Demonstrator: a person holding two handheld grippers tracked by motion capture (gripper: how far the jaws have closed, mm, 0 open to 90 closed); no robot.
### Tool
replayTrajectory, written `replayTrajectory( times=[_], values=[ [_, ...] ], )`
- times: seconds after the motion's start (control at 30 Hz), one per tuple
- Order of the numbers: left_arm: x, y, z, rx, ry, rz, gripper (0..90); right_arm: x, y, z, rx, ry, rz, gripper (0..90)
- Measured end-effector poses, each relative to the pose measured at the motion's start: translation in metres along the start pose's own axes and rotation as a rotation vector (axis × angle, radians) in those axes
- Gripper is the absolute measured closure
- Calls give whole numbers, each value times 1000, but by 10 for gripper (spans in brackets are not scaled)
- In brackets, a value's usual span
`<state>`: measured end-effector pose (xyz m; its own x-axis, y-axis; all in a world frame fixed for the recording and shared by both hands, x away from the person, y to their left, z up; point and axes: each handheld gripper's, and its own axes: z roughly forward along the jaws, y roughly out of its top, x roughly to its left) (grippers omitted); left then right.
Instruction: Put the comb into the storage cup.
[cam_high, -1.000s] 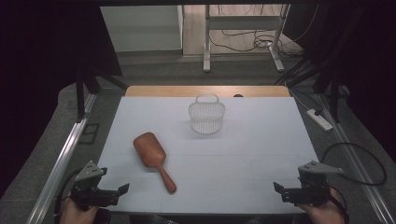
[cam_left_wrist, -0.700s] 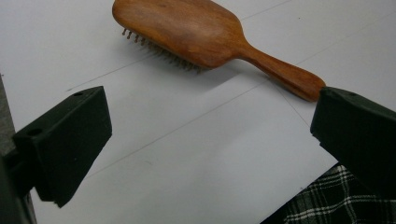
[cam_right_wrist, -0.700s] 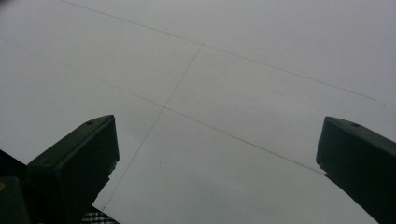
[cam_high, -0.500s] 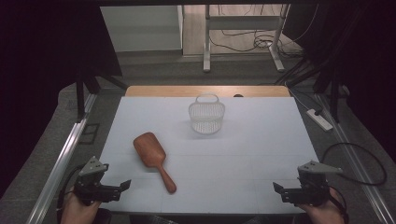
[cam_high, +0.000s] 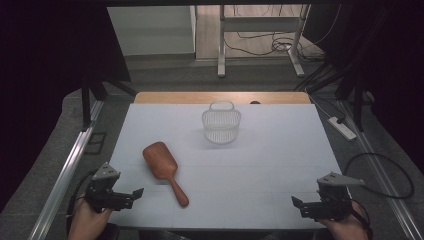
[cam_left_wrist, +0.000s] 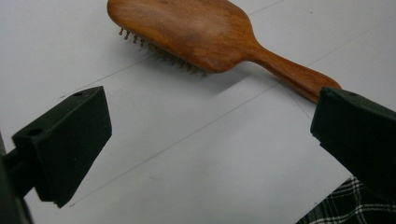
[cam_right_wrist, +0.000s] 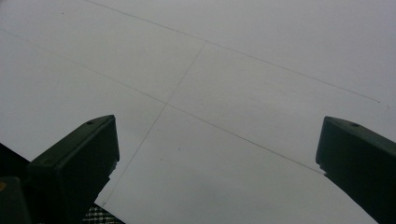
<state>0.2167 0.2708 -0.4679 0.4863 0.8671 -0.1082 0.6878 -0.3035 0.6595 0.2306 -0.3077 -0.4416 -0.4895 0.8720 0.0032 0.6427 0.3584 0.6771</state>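
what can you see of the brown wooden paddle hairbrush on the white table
The brown wooden paddle hairbrush has a broad rounded-rectangular head, glossy reddish-brown, and a slim handle that widens at its end. It lies bristles down on the white table, short pin bristles showing under the head's edge in the left gripper view. Head toward the far left, handle toward the near edge. Nothing else touches it.

A lab-like recording room: a wooden table covered with a white sheet (cam_high: 250, 170), dark curtains, a metal stand's legs (cam_high: 220, 45), tangled black floor cables (cam_high: 265, 42), a white power strip (cam_high: 342, 128).
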Motion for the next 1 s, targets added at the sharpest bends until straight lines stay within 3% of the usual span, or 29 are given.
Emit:
replayTrajectory(
  times=[1.0],
  values=[
    [15, 31, 35, 75, -34, 22, 0, 2, 1, 1, 10, 4, -20, 0]
  ],
)
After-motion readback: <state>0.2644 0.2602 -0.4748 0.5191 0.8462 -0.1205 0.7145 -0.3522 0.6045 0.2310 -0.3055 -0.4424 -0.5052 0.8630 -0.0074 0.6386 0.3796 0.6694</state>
